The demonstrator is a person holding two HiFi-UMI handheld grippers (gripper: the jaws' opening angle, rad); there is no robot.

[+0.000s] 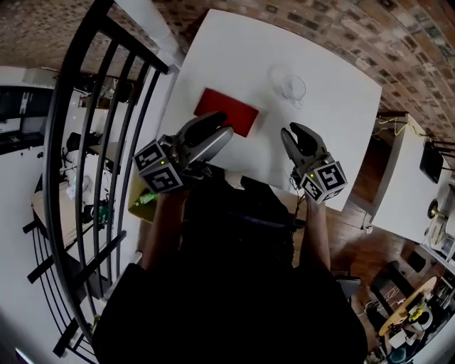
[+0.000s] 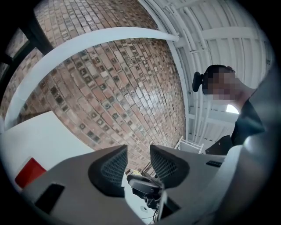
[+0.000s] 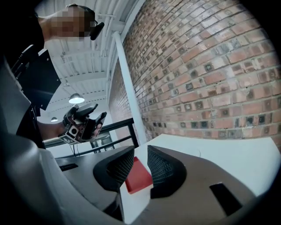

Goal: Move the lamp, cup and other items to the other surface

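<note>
- Brick wall (image 1: pixel 320 21) behind a white table (image 1: pixel 334 128); black railing (image 1: pixel 92 142) on the left of the head view.
- Clear glass cup (image 1: pixel 290 87) stands on the table towards the wall, upright.
- Flat red pad (image 1: pixel 226 111) lies on the table, left of the cup and well apart from it.
- Left gripper (image 1: pixel 222 125) hangs over the near table edge, its tips above the near side of the red pad. Its own view shows the jaws a narrow gap apart with nothing between them.
- Right gripper (image 1: pixel 293 131) is also over the near edge, on the near side of the cup and not touching it. Its jaws are narrowly apart and empty; the red pad (image 3: pixel 138 178) shows through the gap, further off on the table.
</note>
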